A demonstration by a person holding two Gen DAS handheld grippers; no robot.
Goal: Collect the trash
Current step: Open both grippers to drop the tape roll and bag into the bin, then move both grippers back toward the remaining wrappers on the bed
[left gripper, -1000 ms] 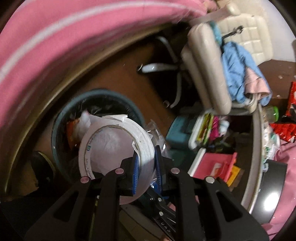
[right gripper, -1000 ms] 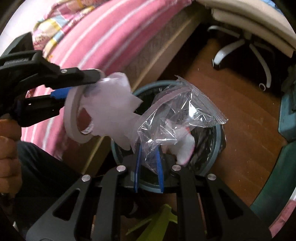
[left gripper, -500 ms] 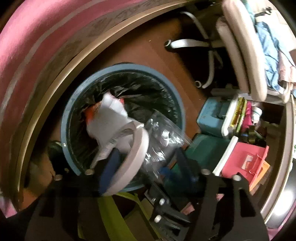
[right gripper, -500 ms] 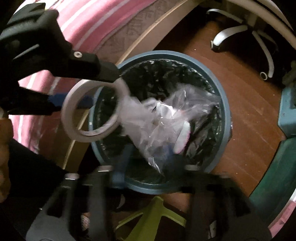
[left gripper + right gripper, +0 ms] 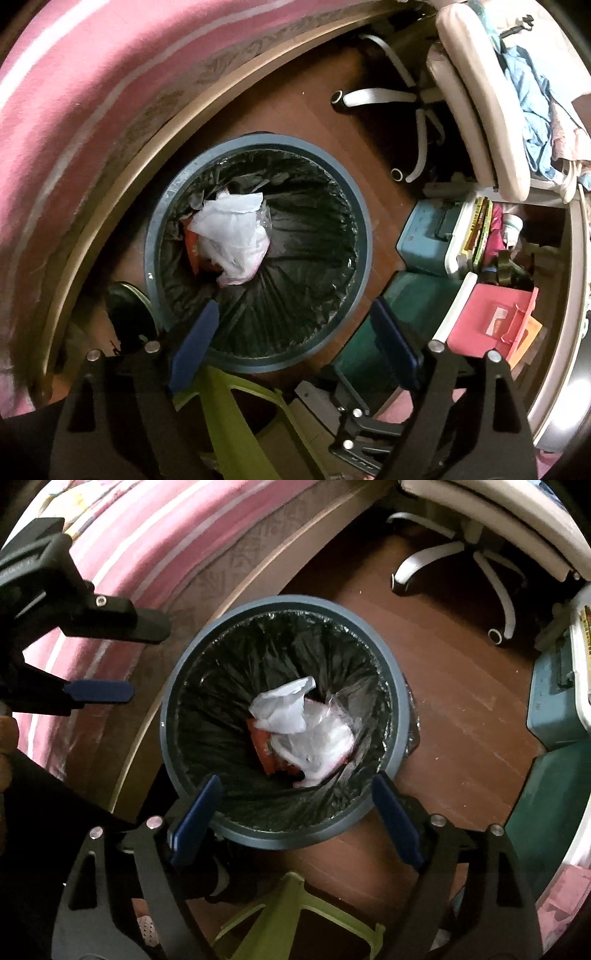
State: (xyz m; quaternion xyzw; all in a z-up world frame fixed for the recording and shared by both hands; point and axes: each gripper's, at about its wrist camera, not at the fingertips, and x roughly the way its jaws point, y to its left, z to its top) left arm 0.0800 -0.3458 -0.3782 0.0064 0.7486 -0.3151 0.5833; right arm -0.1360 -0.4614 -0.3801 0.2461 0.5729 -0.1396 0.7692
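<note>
Left to right. Pink striped bedding [image 5: 74,110] w/ wooden bed frame [image 5: 155,147] along the left edge in both views. Left gripper [image 5: 291,325] hangs over the near rim of the round blue-grey trash bin [image 5: 364,236], jaws spread wide & opening further, nothing between the blue pads [image 5: 194,341]. Right gripper [image 5: 291,808] same story: pointing down into the bin, jaws wide & opening further, nothing between them.

Task's things, i.e. the trash: crumpled white tissue [image 5: 282,710] & clear plastic bag [image 5: 325,738] lie inside on the black liner [image 5: 221,701], on top of an orange-red wrapper [image 5: 260,749]. Tape roll not visible; cannot tell where it lies.

Key relation: the trash sits below & ahead of both tools, inside the bin, well apart from the pads. Judging by that, this drop is done & the next move prob calls for lifting clear to look for more. Neither hand is clearly nearer.

View diffs: right wrist view shows the left gripper from the side at far left, fingers apart, beside the bin rim over the bed edge, plus part of a hand [image 5: 7,734]. Left wrist view alone shows the far-right clutter: teal box [image 5: 428,236], pink case [image 5: 491,321], cream chair [image 5: 476,110] w/ blue clothes [image 5: 532,110]. Green stool [image 5: 291,912] below both.
</note>
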